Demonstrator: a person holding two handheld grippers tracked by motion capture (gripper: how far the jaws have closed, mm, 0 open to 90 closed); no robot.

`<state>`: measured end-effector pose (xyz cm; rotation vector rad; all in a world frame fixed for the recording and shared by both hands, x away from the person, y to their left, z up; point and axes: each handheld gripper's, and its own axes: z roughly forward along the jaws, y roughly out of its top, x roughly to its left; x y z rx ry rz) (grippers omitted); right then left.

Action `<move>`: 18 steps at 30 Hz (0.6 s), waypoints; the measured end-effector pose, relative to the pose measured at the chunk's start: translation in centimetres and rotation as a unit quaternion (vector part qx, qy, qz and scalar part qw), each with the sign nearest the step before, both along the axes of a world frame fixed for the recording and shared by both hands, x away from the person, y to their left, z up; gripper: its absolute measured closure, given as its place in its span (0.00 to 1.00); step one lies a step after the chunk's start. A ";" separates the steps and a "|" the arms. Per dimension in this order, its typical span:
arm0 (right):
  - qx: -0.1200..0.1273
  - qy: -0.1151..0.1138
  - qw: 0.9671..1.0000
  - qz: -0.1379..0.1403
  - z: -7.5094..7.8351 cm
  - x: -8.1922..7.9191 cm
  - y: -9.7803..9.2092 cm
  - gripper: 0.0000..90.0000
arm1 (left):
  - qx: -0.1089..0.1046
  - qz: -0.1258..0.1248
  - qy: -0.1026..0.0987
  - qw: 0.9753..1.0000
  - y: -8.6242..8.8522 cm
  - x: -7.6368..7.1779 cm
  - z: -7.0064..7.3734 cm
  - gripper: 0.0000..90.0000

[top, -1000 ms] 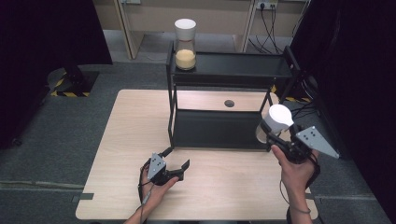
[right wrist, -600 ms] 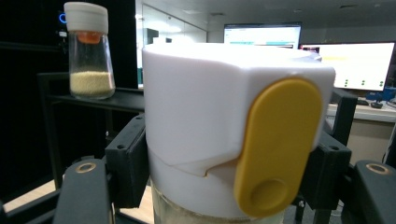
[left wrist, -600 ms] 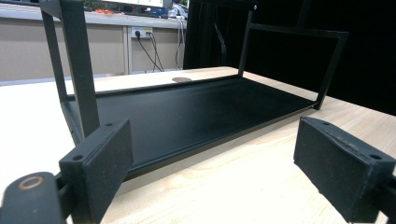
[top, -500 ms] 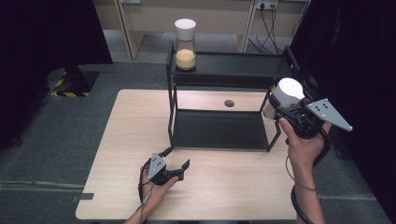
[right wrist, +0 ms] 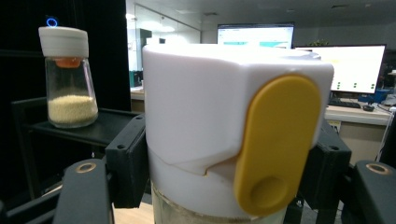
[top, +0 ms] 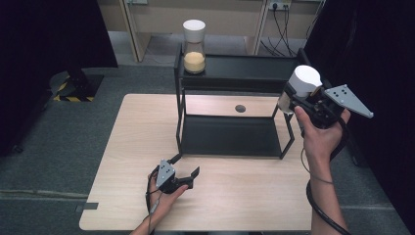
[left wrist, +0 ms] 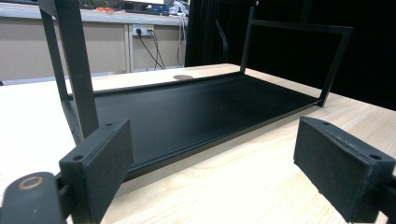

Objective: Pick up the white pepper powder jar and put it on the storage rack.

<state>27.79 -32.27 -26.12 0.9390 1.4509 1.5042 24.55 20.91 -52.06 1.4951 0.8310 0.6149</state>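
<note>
The right tongs [top: 299, 100] pinched a clear glass shaker jar with a white cap and a yellow flip tab [top: 300, 87], jaws pressed against the jar just under the cap, as the right gripper view showed with a black pad on either side of the white plastic [right wrist: 224, 116]. The jar stood upright in the grip, its long axis vertical, and was held in the air at the right end of the black metal two-tier rack [top: 235, 122], level with or a little above the top shelf [top: 244, 73].

That was the relation the coming move seemed to turn on: the free stretch of top shelf lay to the left of the held jar and slightly beyond it, toward the second glass shaker with a white cap and yellowish grains [top: 194, 46], which stood at the shelf's far left corner. In the right gripper view that second shaker [right wrist: 67, 77] sat on the shelf to the left, well apart from the held jar. A short carry leftward over the shelf edge, keeping the jar upright, looked like what was needed.

The left tongs [top: 185, 169] rested spread and empty on the pale wooden bench [top: 127, 147], near the rack's front left foot, with the lower tray [left wrist: 201, 102] ahead of them. The right hand was plainly the nearer one.
</note>
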 end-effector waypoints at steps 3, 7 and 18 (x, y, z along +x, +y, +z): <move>0.000 -0.001 1.000 -0.001 0.5 0.3 0.1 0.34 | -0.001 0.001 0.001 1.000 0.0 0.0 0.0 0.13; -0.001 0.000 1.000 -0.001 1.1 0.7 0.2 0.34 | -0.002 0.003 0.002 1.000 0.0 0.0 0.0 0.13; 0.002 0.002 1.000 -0.006 2.6 1.7 0.3 0.34 | -0.008 0.007 0.004 1.000 0.0 0.0 -0.1 0.13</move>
